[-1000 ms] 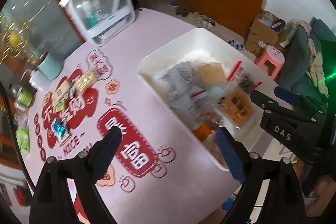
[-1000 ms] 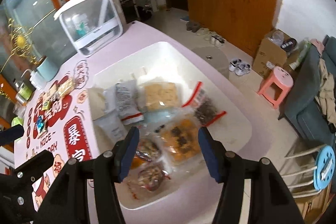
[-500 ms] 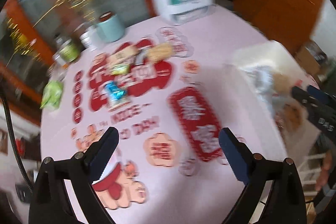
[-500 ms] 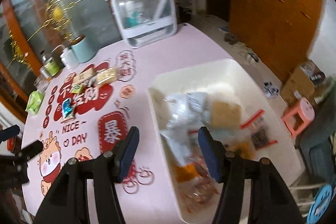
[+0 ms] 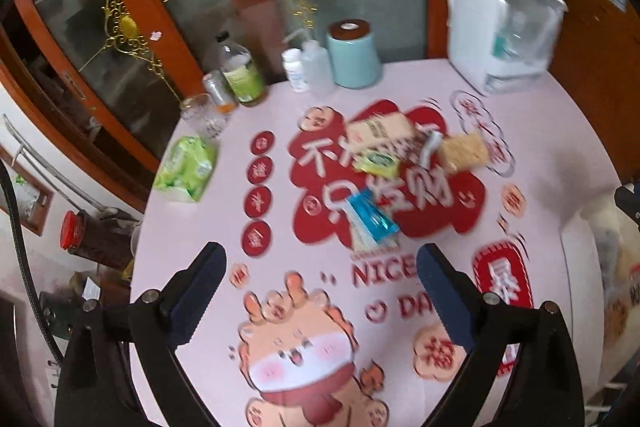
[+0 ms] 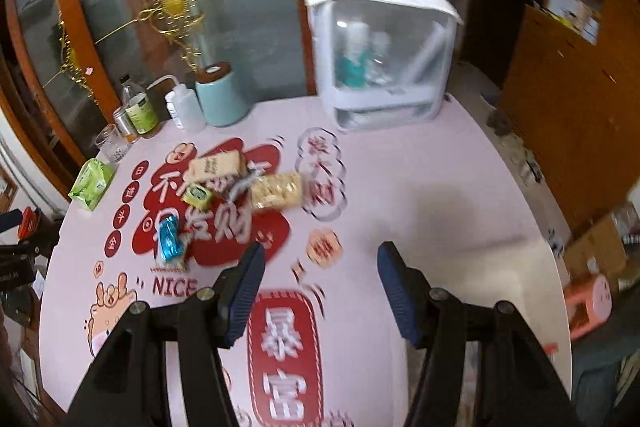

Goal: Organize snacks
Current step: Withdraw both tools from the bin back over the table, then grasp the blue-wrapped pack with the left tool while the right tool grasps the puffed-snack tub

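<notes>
The pink worktop (image 6: 420,195), printed with red characters and a cartoon, carries a loose cluster of snack packets: a blue packet (image 6: 170,237), a yellow-green packet (image 6: 198,195), a cracker pack (image 6: 218,165) and a rice-crisp bar (image 6: 278,190). At the far edge stand a teal canister (image 6: 220,97), bottles, a glass and a white storage box (image 6: 382,59); green tissues (image 6: 93,183) lie far left.

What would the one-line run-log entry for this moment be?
phase: reaching for loose snacks | left gripper: open, empty | right gripper: open, empty | blue packet: on table, untouched | white bin: at table's edge
</notes>
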Demonstrator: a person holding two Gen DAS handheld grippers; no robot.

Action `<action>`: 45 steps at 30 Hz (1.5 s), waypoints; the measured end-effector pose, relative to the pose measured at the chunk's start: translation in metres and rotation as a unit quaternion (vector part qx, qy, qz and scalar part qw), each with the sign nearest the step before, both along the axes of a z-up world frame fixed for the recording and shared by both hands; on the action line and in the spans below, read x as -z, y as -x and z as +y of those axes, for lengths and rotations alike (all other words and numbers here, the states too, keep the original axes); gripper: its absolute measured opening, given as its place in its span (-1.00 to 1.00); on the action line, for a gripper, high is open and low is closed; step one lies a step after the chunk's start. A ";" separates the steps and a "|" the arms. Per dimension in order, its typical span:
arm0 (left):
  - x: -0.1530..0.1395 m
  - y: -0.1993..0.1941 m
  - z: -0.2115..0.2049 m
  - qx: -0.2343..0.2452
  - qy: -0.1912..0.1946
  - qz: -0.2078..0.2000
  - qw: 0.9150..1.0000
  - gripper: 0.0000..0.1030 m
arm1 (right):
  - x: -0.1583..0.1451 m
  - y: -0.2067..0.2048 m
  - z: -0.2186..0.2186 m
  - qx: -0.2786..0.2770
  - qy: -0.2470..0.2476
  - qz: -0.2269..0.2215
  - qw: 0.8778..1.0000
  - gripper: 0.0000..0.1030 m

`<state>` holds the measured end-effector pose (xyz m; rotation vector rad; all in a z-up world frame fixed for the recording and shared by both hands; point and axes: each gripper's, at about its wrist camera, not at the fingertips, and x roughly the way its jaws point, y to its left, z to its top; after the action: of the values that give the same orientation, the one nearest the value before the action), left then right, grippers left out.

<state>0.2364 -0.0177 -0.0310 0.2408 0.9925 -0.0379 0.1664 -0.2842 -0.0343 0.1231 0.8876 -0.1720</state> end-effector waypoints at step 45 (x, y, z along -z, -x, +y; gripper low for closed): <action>0.237 -0.160 -0.027 -0.081 0.047 0.196 0.976 0.98 | 0.218 -0.243 0.025 -0.078 -0.009 0.157 0.985 1.00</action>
<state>0.3968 -0.0451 -0.2676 0.0635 1.3973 0.0166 0.4095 -0.2592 -0.2526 0.0424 1.2080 -0.0375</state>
